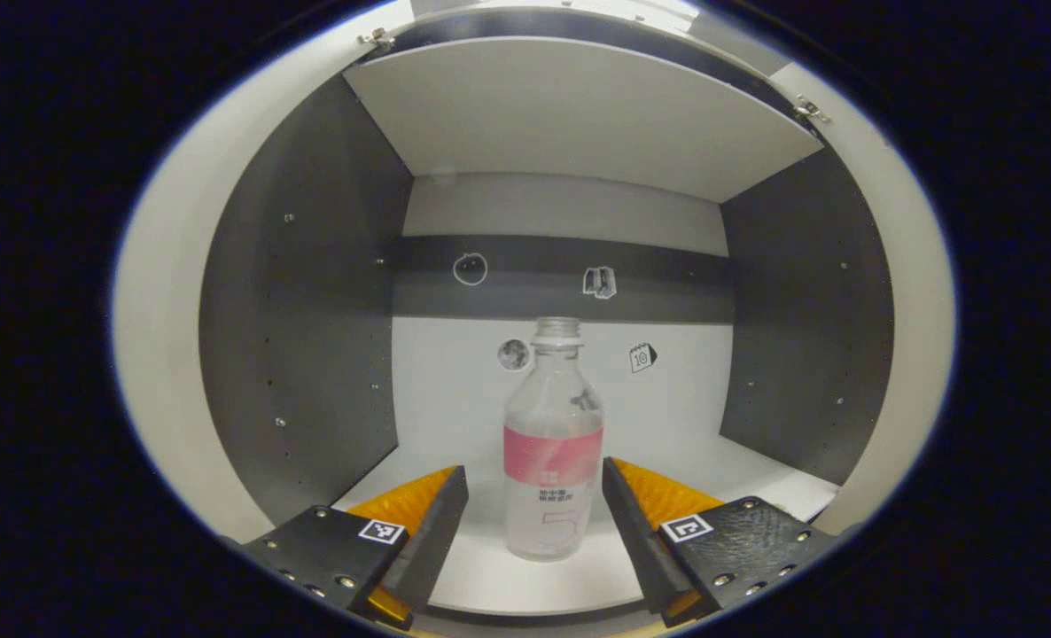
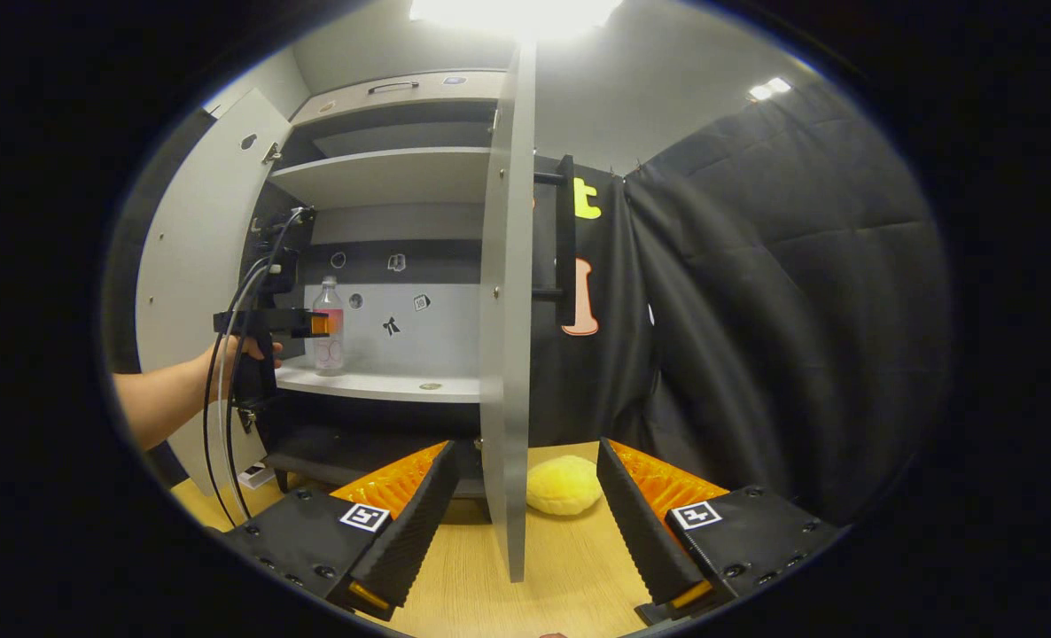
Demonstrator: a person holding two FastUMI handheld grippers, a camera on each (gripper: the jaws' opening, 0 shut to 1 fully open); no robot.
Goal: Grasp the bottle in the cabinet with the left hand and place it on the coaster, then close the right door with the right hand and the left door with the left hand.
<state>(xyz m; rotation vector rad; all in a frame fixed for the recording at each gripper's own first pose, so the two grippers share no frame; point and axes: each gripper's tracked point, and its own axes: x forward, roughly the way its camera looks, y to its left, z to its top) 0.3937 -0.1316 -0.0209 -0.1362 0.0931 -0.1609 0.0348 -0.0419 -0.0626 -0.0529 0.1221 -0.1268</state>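
While the capless bottle [image 1: 553, 443] stands upright near the cabinet shelf's [image 1: 525, 580] front edge, neck up, my left gripper [image 1: 535, 505] straddles it, fingers wide apart, touching nothing.

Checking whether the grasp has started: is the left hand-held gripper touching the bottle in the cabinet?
Apart. In the left gripper view the bottle stands between the open fingers of the left hand-held gripper, with white shelf visible on both sides.

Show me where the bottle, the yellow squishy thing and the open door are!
bottle [image 1: 553, 452]: left gripper view, on its pink label band.
yellow squishy thing [image 2: 564, 485]: right gripper view, on its rounded top.
right door [image 2: 505, 354]: right gripper view, on the grey panel's inner face.
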